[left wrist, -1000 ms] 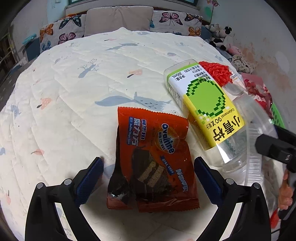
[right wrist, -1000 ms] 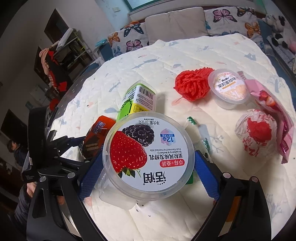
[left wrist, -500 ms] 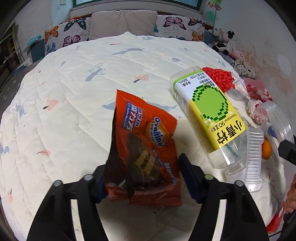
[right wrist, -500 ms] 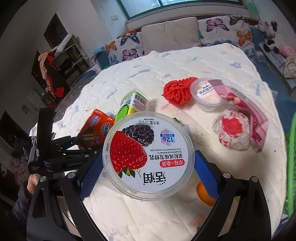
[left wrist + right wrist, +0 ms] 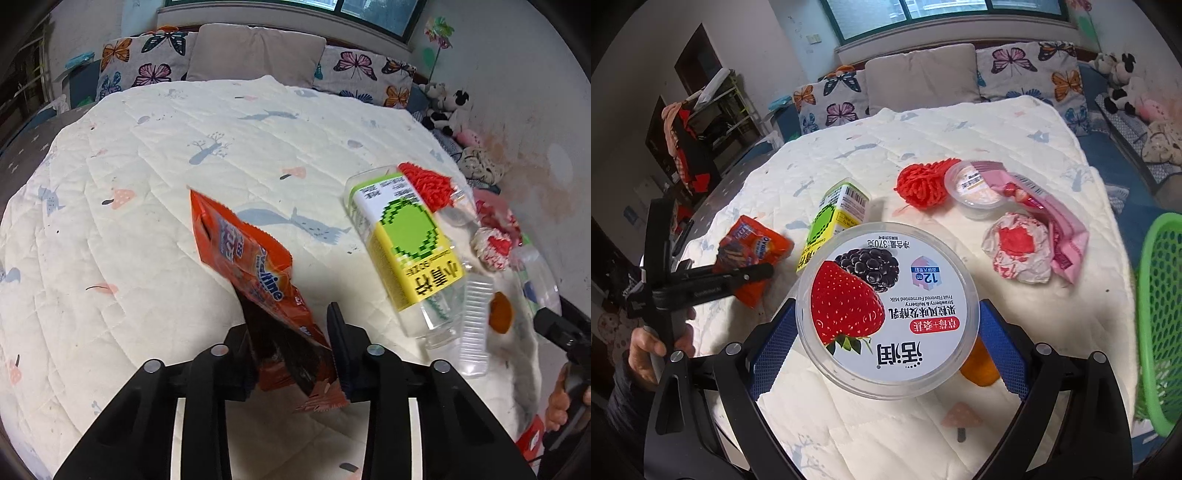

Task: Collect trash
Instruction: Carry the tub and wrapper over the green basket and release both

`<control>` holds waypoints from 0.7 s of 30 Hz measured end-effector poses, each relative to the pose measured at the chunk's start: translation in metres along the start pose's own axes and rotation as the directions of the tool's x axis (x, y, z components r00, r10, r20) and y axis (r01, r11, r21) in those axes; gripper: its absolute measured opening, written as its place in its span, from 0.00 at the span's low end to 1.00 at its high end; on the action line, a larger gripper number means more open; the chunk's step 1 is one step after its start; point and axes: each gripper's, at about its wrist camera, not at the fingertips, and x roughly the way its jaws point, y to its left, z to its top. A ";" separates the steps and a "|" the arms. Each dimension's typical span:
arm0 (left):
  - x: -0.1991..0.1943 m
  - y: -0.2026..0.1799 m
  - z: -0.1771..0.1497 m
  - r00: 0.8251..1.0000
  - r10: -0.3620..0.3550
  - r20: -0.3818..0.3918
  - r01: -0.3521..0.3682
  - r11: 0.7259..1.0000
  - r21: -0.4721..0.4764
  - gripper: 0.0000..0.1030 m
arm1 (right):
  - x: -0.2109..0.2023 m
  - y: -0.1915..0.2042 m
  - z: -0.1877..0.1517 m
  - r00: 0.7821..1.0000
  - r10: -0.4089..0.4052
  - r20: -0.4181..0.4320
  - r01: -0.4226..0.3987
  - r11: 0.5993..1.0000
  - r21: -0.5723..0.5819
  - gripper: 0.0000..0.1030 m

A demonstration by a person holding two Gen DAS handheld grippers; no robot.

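Left wrist view: The left hand-held gripper (image 5: 291, 350) has its jaws closing on the orange snack wrapper (image 5: 255, 266), which sits between the two pads and is pinched at its lower end. The wrapper stands tilted, its upper end leaning away from the gripper over the white quilted bed (image 5: 147, 221). To the right of the gripper lies the green-and-yellow drink bottle (image 5: 410, 243) on its side. Beyond the bottle's far end sits the red mesh scrubber (image 5: 428, 181). Right of the bottle lie a crumpled red-and-white wrapper (image 5: 491, 247), a clear ribbed plastic piece (image 5: 474, 325) and an orange item (image 5: 500, 312), which is too blurred to identify.

Right wrist view: The right hand-held gripper (image 5: 886, 332) grips the yogurt tub (image 5: 886, 310) between its blue pads, lid facing the camera. Partly hidden behind the tub's lower right edge is the orange item (image 5: 980, 369). Ahead and to the right of the gripper lie the crumpled wrapper (image 5: 1015, 251), a pink snack packet (image 5: 1056, 225) and a small clear cup (image 5: 975, 188), with the red scrubber (image 5: 923, 181) touching the cup. Ahead and left lies the drink bottle (image 5: 831, 221). Farther left, the other gripper (image 5: 750, 277) carries the orange wrapper (image 5: 753, 243), with a hand (image 5: 653, 350) on its handle. A green mesh basket (image 5: 1160, 314) stands at the far right, beside the bed.
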 end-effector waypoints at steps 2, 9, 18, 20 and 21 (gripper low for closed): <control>-0.005 0.000 0.001 1.000 -0.005 0.007 0.005 1.000 -0.005 0.27 | -0.004 -0.002 -0.001 1.000 0.001 0.010 -0.001 1.000 0.003 0.90; -0.028 -0.004 0.002 0.998 -0.027 0.054 0.028 1.000 -0.009 0.22 | -0.020 -0.012 -0.005 0.999 -0.019 0.032 0.018 0.999 0.027 0.90; -0.063 -0.021 0.014 0.988 -0.105 0.114 0.105 0.994 0.010 0.20 | -0.049 -0.033 -0.010 0.994 -0.081 0.078 0.075 0.995 0.071 0.90; -0.069 -0.030 0.015 0.985 -0.121 0.124 0.119 0.993 0.026 0.20 | -0.054 -0.039 -0.012 0.992 -0.095 0.082 0.088 0.993 0.084 0.90; -0.071 -0.034 0.015 0.983 -0.129 0.130 0.126 0.992 0.030 0.20 | -0.056 -0.043 -0.013 0.991 -0.103 0.080 0.095 0.991 0.094 0.90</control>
